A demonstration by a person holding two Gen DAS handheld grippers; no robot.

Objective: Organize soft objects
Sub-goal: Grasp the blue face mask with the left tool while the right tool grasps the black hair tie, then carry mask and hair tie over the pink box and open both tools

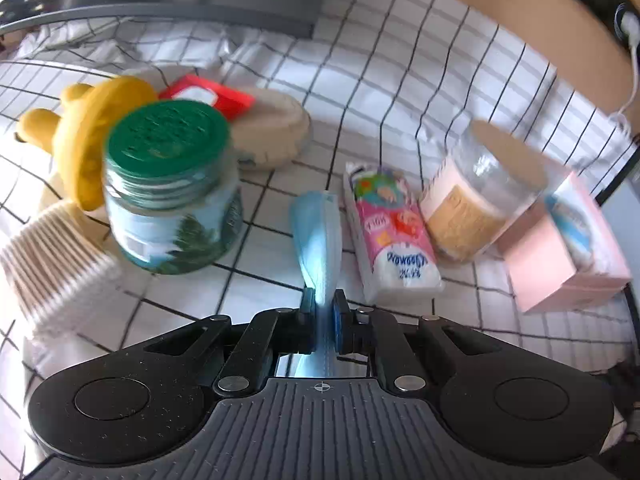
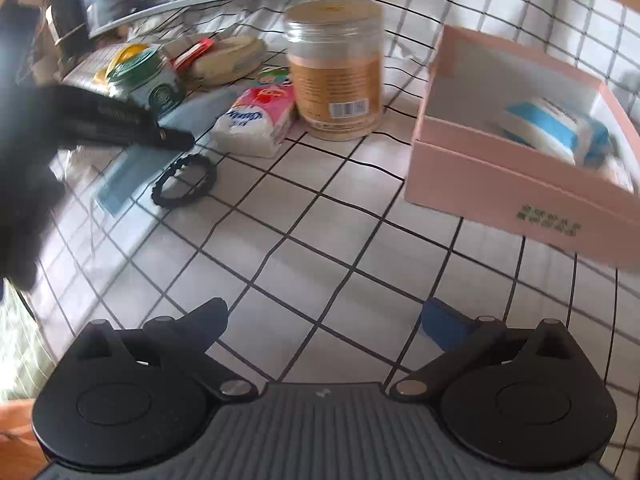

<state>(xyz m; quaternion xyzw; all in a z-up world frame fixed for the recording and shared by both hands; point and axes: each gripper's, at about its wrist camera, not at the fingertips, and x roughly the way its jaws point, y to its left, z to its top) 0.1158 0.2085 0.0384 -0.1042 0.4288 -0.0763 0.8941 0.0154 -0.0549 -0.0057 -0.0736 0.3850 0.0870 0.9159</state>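
A: What is seen from the left wrist?

B: The left gripper (image 1: 322, 312) is seen closed on a light blue face mask (image 1: 316, 236), which is pinched between the pads and stands up beyond them. Just right of it a pink-printed tissue pack (image 1: 390, 236) is laid on the checked cloth (image 1: 400, 60). Further right a clear jar with a tan lid (image 1: 480, 196) is found, touching or just beside a pink box (image 1: 560, 248). On the left a green-lidded jar (image 1: 172, 188) is shown, blurred, with a yellow soft toy (image 1: 84, 132) behind it and a bundle of cotton swabs (image 1: 56, 264) at the near left.

A: And from the right wrist?

B: The right gripper (image 2: 324, 320) is seen with its fingers spread wide and nothing between them, above bare cloth. The pink box (image 2: 500, 184) is placed at the far right, open, with a blue-and-white pack (image 2: 556, 128) inside. The tan-lidded jar (image 2: 336, 68) and the tissue pack (image 2: 256, 120) are set at the far centre. The left gripper (image 2: 176, 140) is seen at the left above the blue mask (image 2: 132, 172), and a black beaded ring (image 2: 184, 180) is laid just beside it.
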